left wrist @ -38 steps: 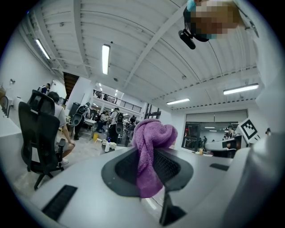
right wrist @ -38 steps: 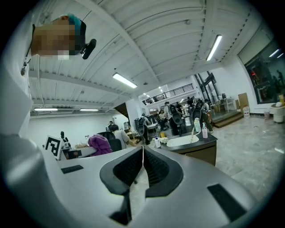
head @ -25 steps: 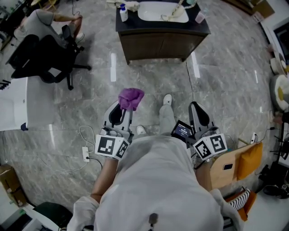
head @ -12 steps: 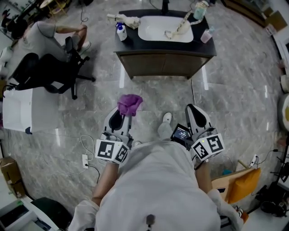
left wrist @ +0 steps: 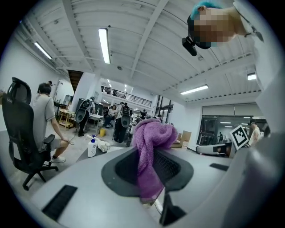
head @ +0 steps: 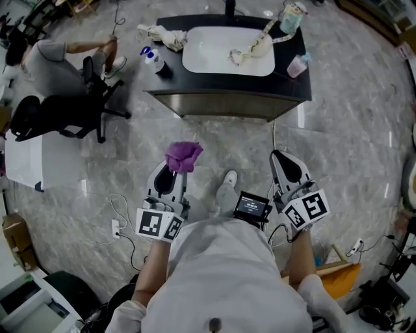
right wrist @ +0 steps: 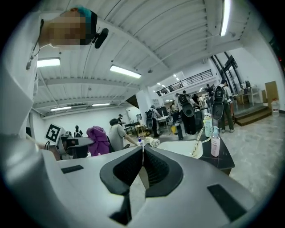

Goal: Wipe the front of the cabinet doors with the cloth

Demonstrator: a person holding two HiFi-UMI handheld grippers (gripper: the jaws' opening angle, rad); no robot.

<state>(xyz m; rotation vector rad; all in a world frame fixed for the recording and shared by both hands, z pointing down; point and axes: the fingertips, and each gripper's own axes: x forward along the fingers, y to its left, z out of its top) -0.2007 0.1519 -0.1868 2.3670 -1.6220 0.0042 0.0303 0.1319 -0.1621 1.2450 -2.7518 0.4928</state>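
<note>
The vanity cabinet (head: 227, 105) stands ahead on the marble floor, with a black top and a white sink (head: 227, 49); only a thin strip of its wooden door fronts shows from above. My left gripper (head: 174, 166) is shut on a purple cloth (head: 183, 155), which bunches above the jaws and hangs down between them in the left gripper view (left wrist: 150, 153). My right gripper (head: 281, 157) is shut and empty, its pads meeting in the right gripper view (right wrist: 142, 153). Both grippers are held low, well short of the cabinet. The cloth (right wrist: 99, 140) also shows at the left of the right gripper view.
On the counter are a spray bottle (head: 153, 60), a rag (head: 162, 36), a cup (head: 292, 14) and a pink bottle (head: 296, 65). A seated person (head: 49, 62) and black office chair (head: 65, 114) are at the left. A power strip with cables (head: 117, 227) lies on the floor.
The cabinet has come closer and sits more overhead in the head view. Both grippers keep the same pose, the left still holding the cloth.
</note>
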